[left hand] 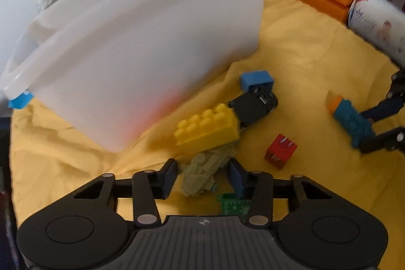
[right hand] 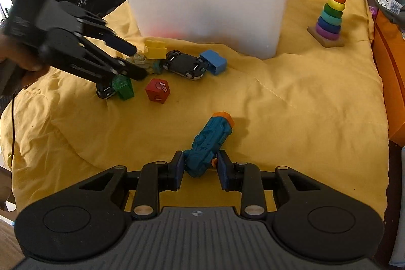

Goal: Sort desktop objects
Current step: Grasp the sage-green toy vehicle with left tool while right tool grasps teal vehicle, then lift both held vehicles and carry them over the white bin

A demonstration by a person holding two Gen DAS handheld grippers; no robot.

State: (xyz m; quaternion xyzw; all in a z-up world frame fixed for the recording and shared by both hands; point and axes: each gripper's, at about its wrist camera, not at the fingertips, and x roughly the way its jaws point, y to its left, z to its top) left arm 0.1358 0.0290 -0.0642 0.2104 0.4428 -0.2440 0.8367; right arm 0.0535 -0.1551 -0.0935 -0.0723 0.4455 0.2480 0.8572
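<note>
The left claw (left hand: 202, 175) straddled the pale green toy (left hand: 205, 170), its pads close but not clearly pressing it, just in front of the white bin (left hand: 141, 42). The right claw (right hand: 200, 170) gripped the teal toy (right hand: 210, 143), farther out from the bin. A yellow brick (left hand: 207, 128), black car (right hand: 184, 63), blue block (right hand: 214, 61) and red cube (right hand: 157, 90) lay near the bin on the yellow cloth (right hand: 303, 105).

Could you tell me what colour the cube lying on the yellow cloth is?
Red cube, with white markings; clearest in the right wrist view.
</note>
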